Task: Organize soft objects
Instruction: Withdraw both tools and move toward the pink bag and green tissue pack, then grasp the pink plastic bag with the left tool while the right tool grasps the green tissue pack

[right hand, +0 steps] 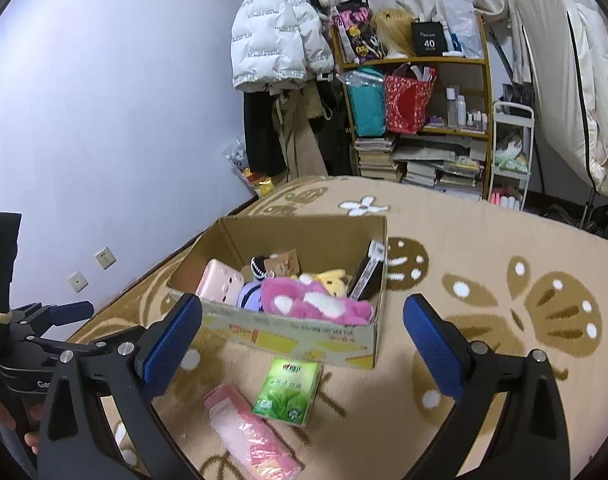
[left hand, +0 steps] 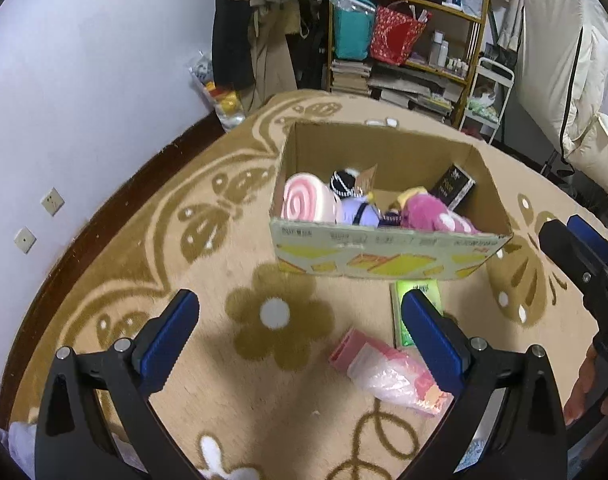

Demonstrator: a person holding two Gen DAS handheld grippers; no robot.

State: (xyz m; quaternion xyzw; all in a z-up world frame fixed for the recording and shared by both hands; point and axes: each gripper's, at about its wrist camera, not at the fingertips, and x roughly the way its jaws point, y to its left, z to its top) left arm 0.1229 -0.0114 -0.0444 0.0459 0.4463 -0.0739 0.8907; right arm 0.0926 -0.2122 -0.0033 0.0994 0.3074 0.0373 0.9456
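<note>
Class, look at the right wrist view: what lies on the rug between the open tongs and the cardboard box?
A green tissue pack and a pink packet lie before the cardboard box, between the right tongs' spread fingers.

Plush toys [right hand: 312, 300] fill the open cardboard box [right hand: 304, 336] on the rug.

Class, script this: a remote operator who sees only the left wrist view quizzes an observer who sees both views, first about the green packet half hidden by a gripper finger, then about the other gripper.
Operator: The left gripper has a finger covering half the green packet. What is it?
Observer: The right wrist view shows it whole: a plastic-wrapped pack printed with tea leaves, flat on the beige patterned rug before the open cardboard box.
Operator: Is the right gripper carrying anything?
Observer: No. Its jaws stand wide open and empty.
</note>
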